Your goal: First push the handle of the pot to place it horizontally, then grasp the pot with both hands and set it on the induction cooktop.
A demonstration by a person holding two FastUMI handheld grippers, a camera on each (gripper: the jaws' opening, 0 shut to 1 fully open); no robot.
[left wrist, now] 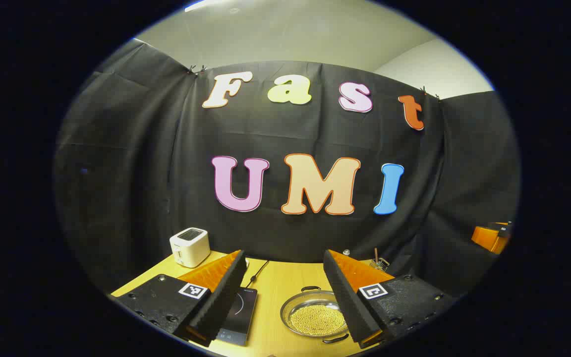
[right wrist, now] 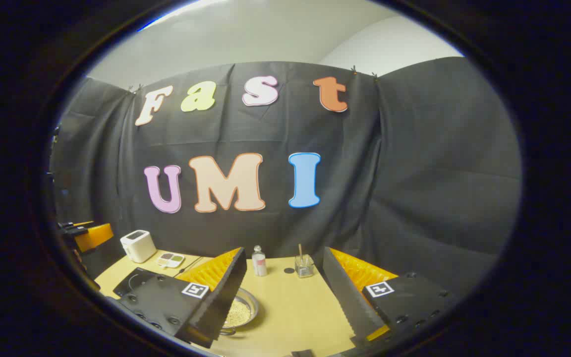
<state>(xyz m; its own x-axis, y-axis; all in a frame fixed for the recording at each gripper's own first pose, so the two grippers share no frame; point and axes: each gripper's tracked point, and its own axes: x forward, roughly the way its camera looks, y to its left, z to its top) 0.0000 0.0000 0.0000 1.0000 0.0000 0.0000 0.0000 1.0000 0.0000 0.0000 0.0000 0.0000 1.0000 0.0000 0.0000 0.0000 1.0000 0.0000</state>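
A shallow steel pot (left wrist: 315, 315) filled with small yellow beads stands on the wooden table, one black loop handle on its far rim (left wrist: 310, 288) and one on its near rim (left wrist: 335, 339). To its left lies the flat black induction cooktop (left wrist: 238, 317). My left gripper (left wrist: 283, 257) hovers open above and in front of both, holding nothing. In the right gripper view the pot (right wrist: 242, 310) peeks out from behind the left finger, and the cooktop (right wrist: 131, 280) lies farther left. My right gripper (right wrist: 283, 253) is open too, nothing between its fingers.
A white toaster (left wrist: 190, 246) stands at the back left, a small tray (right wrist: 170, 259) beside it. A small bottle (right wrist: 259, 261) and a glass with a stick (right wrist: 304, 266) stand at the back of the table (right wrist: 290, 297). A cable (left wrist: 258, 273) runs from the cooktop.
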